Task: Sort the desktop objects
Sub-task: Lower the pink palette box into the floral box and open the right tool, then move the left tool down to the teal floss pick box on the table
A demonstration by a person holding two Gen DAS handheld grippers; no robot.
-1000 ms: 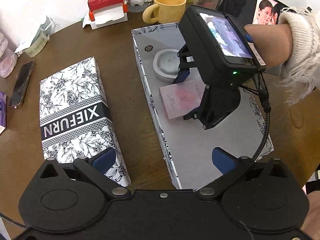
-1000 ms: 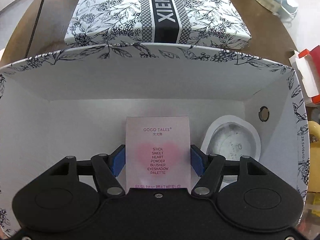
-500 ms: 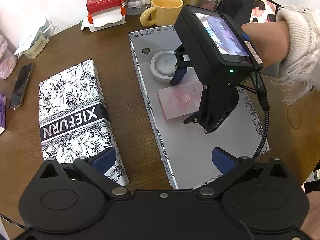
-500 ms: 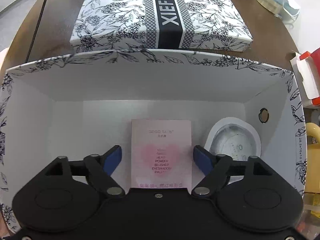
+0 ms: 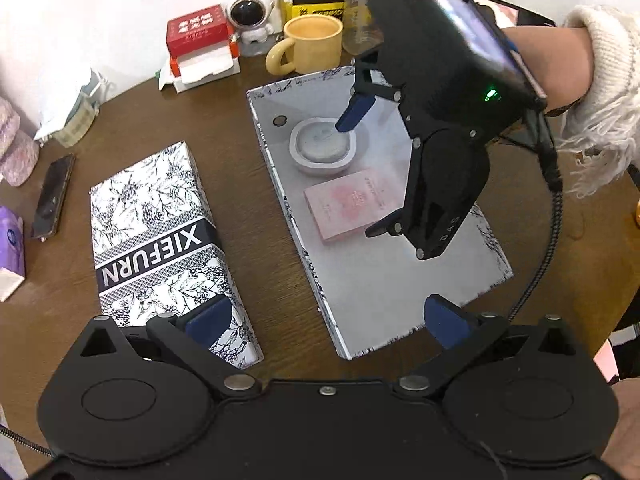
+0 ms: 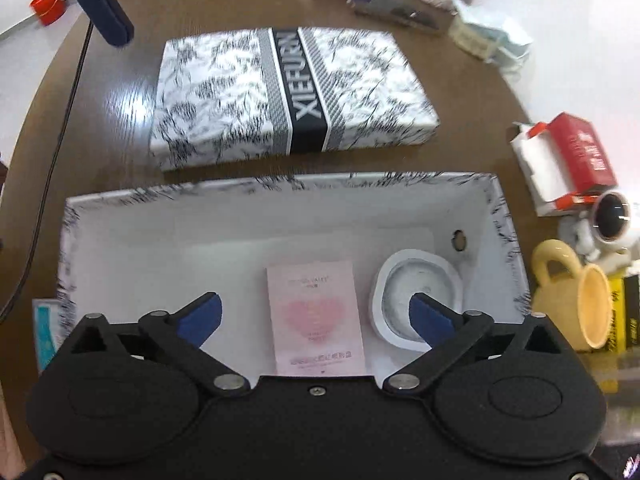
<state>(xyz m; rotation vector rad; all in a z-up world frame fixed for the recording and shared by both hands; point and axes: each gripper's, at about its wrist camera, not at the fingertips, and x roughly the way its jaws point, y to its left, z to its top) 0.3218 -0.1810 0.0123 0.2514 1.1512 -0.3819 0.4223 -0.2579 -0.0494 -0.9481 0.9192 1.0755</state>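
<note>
right tongs [image 6: 314,316] have lifted off the pink palette [image 6: 318,316]; lid [image 5: 160,240] reads xiefurn.

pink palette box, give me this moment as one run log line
pink palette box: flat in open patterned box, beside white round case | right gripper: open above it, empty | left gripper: open, empty | lid: on table

– Box contents?
– Open box [image 5: 400,280] on table [image 5: 260,128]; palette card [image 5: 352,204] flat inside, round dish [image 5: 320,152] just beside it toward the holed end wall.
– Outside?
– Lid [image 5: 160,240] lies left of box, apart. Mug [image 5: 308,44] behind box; phone [image 5: 52,196], probably, far left.
</note>
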